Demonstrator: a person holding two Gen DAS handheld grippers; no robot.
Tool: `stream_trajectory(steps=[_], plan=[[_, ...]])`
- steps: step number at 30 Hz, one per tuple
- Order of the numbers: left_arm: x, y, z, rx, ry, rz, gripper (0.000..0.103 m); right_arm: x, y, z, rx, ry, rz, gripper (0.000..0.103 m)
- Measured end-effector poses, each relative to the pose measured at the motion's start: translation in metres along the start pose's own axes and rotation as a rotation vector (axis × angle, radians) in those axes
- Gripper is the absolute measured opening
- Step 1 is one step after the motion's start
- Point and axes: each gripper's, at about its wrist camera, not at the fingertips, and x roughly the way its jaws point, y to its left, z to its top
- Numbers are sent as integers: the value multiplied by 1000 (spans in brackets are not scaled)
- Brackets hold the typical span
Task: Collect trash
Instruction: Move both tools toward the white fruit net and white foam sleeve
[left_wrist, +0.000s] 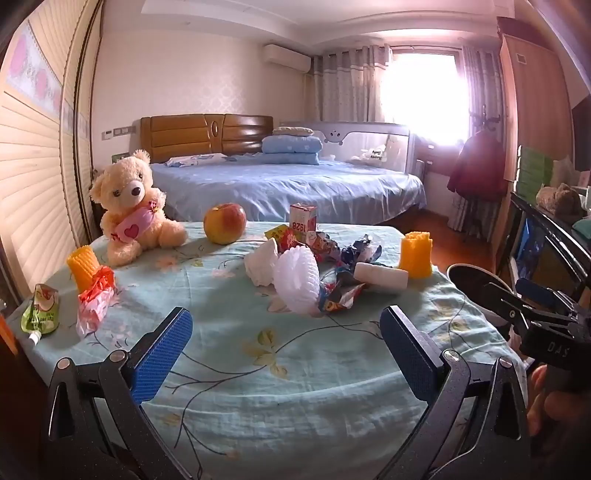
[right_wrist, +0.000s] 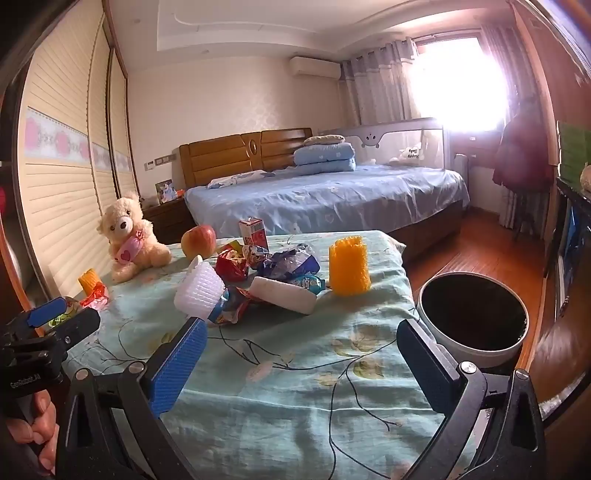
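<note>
Left gripper (left_wrist: 286, 325) jaws wide apart, empty. Right gripper (right_wrist: 301, 339) same: spread, empty, held level beside it.

Both wrist views look forward and slightly down from the near edge of the cloth-covered table (left_wrist: 280, 369), facing the bed (left_wrist: 288, 184) and the bright window (right_wrist: 458, 74) at the far end of the room. The left wrist view sits further left, close to the table, and catches the right gripper (left_wrist: 517, 306) at its right edge. The right wrist view sits further right, takes in the trash bin (right_wrist: 443, 343) beside the table, and shares the central trash pile (right_wrist: 258, 280) and teddy bear (right_wrist: 129, 236).
</note>
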Motion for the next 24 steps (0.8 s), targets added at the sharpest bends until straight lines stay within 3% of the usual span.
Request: stream_trajectory(steps=[24], plan=[[2, 5, -2, -7, 8, -1, 103, 0, 5, -2, 1, -1, 3, 103]])
